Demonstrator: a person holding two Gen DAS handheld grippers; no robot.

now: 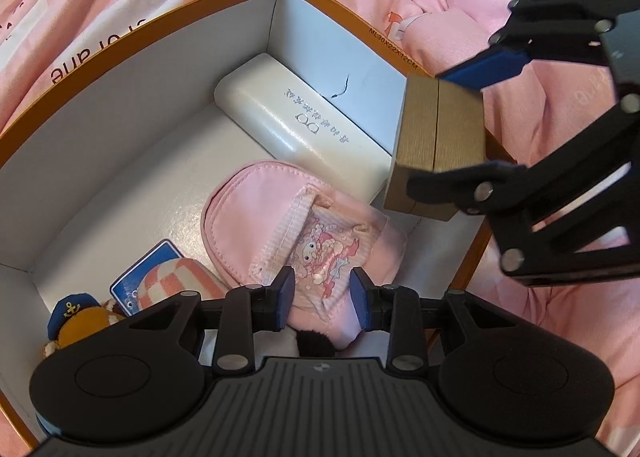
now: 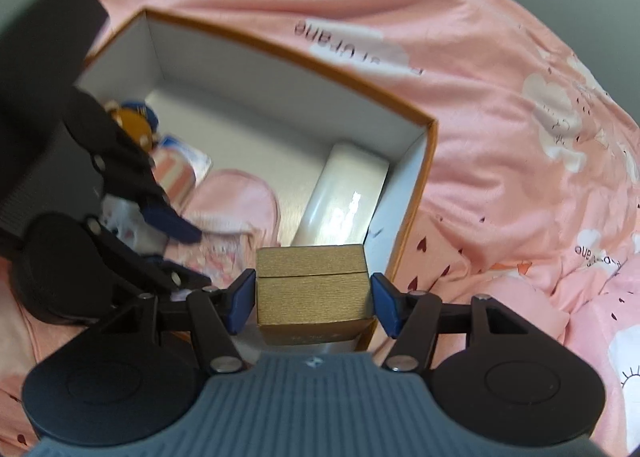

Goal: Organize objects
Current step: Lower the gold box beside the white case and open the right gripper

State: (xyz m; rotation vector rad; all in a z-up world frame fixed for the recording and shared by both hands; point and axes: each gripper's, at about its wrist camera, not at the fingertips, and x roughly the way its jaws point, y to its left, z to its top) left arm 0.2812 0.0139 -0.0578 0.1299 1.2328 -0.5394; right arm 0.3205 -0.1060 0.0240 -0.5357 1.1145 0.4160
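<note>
I have the gold box [image 2: 312,289] clamped in my right hand-held gripper [image 2: 314,299], hanging over the orange storage box's [image 1: 160,23] near corner beside the white case [image 1: 296,125]. Next I lower it in. My left hand-held gripper [image 1: 322,303] straddles the pink pouch [image 1: 296,233], not yet pinching.

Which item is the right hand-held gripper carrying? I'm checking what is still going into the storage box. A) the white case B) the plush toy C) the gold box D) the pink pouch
C: the gold box sits between the fingers of the right hand-held gripper, over the storage box, while the white case and pink pouch already lie inside.
</note>
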